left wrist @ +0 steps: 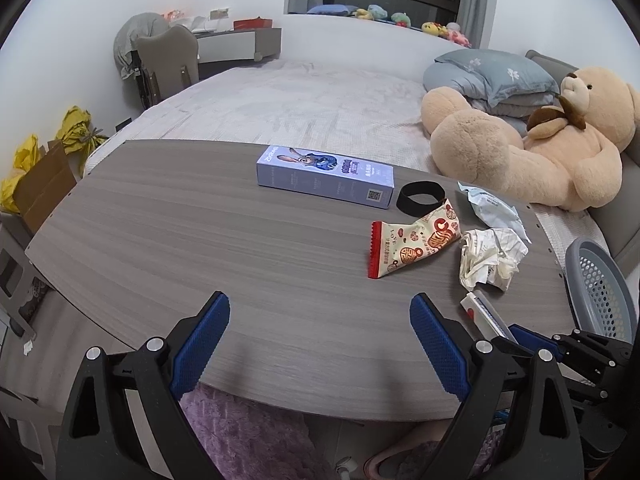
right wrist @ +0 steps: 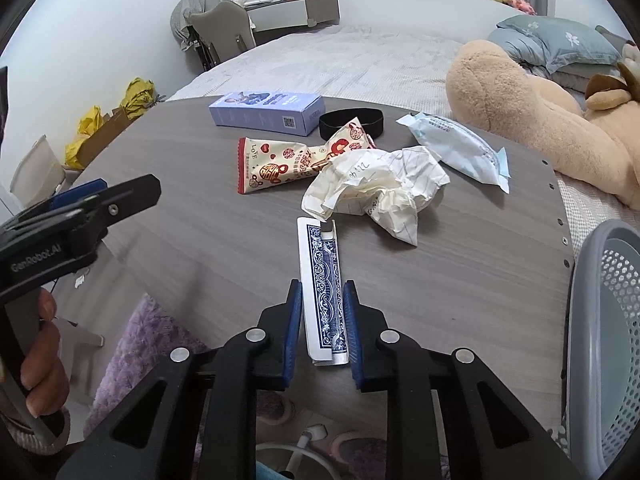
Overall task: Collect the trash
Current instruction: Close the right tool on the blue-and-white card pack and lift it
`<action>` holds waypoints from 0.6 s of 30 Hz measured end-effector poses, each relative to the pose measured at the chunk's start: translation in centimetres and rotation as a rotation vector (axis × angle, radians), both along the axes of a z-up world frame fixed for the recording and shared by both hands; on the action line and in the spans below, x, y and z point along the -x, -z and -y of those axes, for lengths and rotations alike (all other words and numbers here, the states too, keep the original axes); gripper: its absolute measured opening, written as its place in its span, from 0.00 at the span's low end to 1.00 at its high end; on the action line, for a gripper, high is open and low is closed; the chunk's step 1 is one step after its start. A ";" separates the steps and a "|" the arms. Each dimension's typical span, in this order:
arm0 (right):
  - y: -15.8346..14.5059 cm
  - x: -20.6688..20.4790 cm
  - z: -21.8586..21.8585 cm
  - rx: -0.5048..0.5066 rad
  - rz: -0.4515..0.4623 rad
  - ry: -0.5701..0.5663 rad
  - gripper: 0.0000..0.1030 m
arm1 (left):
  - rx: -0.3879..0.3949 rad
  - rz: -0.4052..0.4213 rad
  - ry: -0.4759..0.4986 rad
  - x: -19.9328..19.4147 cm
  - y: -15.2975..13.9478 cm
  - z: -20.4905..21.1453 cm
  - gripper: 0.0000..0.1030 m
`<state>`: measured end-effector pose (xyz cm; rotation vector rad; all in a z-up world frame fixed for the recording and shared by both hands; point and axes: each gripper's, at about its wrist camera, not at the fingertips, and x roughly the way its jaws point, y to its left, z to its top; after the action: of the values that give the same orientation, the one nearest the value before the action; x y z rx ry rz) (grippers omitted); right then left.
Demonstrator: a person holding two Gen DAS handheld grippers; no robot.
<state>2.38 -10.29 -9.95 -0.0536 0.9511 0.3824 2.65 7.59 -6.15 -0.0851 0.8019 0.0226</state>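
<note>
Right hand-held gripper (right wrist: 322, 320) pinching card box (right wrist: 323, 292) on table (right wrist: 200, 220) (left hand-held gripper (left wrist: 320, 340) spread).

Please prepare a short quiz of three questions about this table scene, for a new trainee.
1. True or false: the right gripper has its pads around the blue-patterned card box.
2. Which item touches the black band? A) the crumpled paper B) the red-and-cream snack wrapper C) the pale blue packet
3. Fill in: the left gripper stands ____ over bare table, holding nothing.

Key: 1 true; 2 B; 3 open
</note>
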 end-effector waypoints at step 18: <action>-2.2 4.9 10.0 -0.071 0.037 0.223 0.20 | 0.023 -0.037 0.202 -1.6 0.2 9.7 0.87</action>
<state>-2.53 -20.29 -7.79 0.1094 0.8960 0.2085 4.27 -2.10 -6.35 -0.0248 0.8445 -0.1765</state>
